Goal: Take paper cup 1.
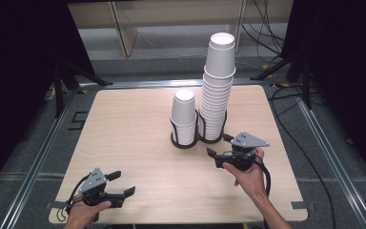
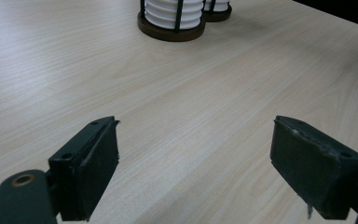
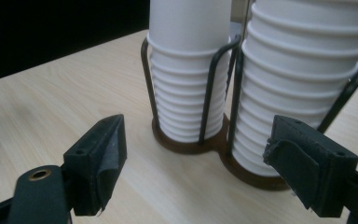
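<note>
At the near left edge of a pale wooden table [image 1: 124, 124], a hand holds the left gripper [image 1: 124, 183] low over the wood, its jaws spread wide with nothing between them. Farther in and to the right, another hand holds the right gripper [image 1: 219, 145], jaws also spread and empty, pointing at a dark double cup holder [image 1: 190, 142] just beyond it. In the right gripper view the holder's wire uprights rise around two stacks of white paper cups. The short stack [image 1: 184, 117] sits in the holder's left ring; the tall stack [image 1: 217, 86] stands in the right ring, touching nothing but the holder. Behind the table lie cables [image 1: 267, 28] on the floor.
</note>
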Tool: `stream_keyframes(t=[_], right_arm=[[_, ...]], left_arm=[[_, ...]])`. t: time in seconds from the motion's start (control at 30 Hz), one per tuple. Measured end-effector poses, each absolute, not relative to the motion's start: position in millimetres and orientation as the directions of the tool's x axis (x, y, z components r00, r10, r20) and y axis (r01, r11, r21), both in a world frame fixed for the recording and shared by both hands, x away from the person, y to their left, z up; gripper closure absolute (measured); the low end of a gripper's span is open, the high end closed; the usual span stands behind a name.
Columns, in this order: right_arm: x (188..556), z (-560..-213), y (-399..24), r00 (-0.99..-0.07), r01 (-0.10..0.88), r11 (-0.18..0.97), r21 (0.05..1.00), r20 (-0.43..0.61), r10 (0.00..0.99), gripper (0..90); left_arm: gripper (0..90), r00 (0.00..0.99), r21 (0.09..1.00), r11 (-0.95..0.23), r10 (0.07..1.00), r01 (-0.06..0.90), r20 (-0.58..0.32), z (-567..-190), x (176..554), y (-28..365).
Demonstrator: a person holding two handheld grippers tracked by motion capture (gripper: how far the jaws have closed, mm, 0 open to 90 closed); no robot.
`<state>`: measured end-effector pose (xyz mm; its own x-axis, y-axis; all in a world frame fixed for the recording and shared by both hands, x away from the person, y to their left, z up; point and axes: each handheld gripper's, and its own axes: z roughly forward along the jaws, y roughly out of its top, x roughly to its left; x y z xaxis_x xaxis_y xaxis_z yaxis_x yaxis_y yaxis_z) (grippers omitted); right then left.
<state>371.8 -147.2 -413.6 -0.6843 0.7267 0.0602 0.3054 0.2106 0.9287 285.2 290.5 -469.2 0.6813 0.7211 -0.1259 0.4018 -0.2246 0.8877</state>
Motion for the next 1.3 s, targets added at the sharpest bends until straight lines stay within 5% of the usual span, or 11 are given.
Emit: stream_keyframes(t=[1.3], right_arm=[[425,-362,-73,-0.645,0.277,0.138,0.951,0.078,0.76,18.9]], left_arm=[[15.1,0.693,0.891,-0.235,0.711,0.388,-0.114,-470,284,290]])
